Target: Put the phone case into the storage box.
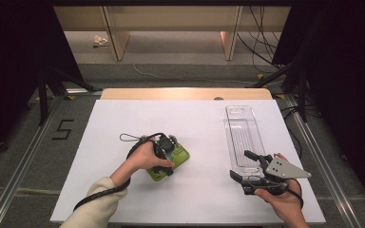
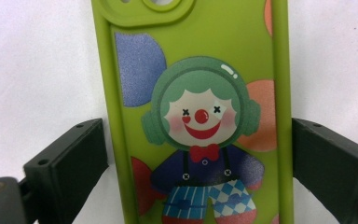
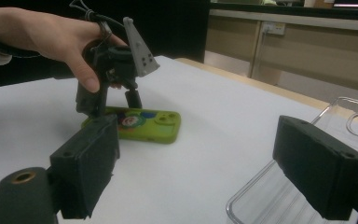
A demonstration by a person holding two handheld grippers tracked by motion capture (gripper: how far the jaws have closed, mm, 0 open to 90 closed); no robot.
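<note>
A lime-green phone case (image 1: pixel 179 158) with a clown print lies flat on the white table (image 1: pixel 204 123), left of centre. My left gripper (image 1: pixel 164 151) points down over it, open, one jaw on each long side of the case (image 2: pixel 200 70); the right jaw is at its edge and a thin gap shows at the left jaw. The right gripper view shows the case (image 3: pixel 154 127) under that left gripper (image 3: pixel 112 105). My right gripper (image 1: pixel 241 165) is open and holds nothing, at the near end of a clear plastic tray (image 1: pixel 240 128), whose corner (image 3: pixel 261 200) sits between its jaws.
The clear tray runs lengthwise toward the table's far edge on the right. A wooden strip (image 1: pixel 185 93) borders the table's far side. Beyond it are shelf legs and cables on the floor. Bare white surface lies between the case and the tray.
</note>
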